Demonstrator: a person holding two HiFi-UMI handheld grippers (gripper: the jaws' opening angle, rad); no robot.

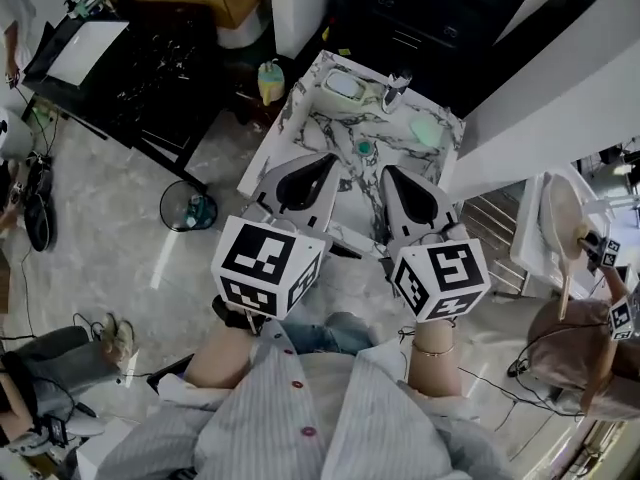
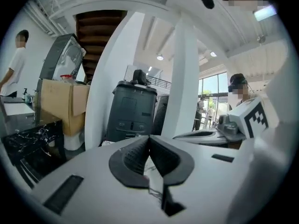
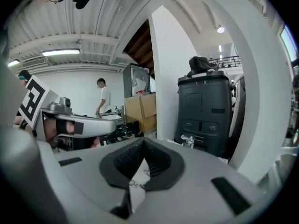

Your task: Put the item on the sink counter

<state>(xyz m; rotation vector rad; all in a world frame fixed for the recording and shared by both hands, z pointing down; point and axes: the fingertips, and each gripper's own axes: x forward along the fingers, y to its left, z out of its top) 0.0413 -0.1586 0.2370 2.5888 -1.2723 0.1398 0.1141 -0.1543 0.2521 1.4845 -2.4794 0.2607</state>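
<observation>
A marble sink counter [image 1: 300,108] lies below and ahead of me in the head view. On it are a pale dish [image 1: 345,85] at the back, a light green item [image 1: 427,130] at the right, a chrome tap [image 1: 395,90] and a small green drain plug [image 1: 365,148]. My left gripper [image 1: 330,160] hovers over the counter's near left part, shut and holding nothing. Beside it my right gripper [image 1: 388,173] hangs over the near right part, also shut and holding nothing. In both gripper views the black pads [image 2: 133,155] [image 3: 126,160] meet at their tips.
A yellow-green bottle [image 1: 270,80] stands on the floor behind the counter's left corner. A round dark bin [image 1: 190,206] sits on the floor to the left, beyond it a black table [image 1: 120,58]. A black unit [image 3: 208,111] and a cardboard box [image 2: 60,104] stand ahead.
</observation>
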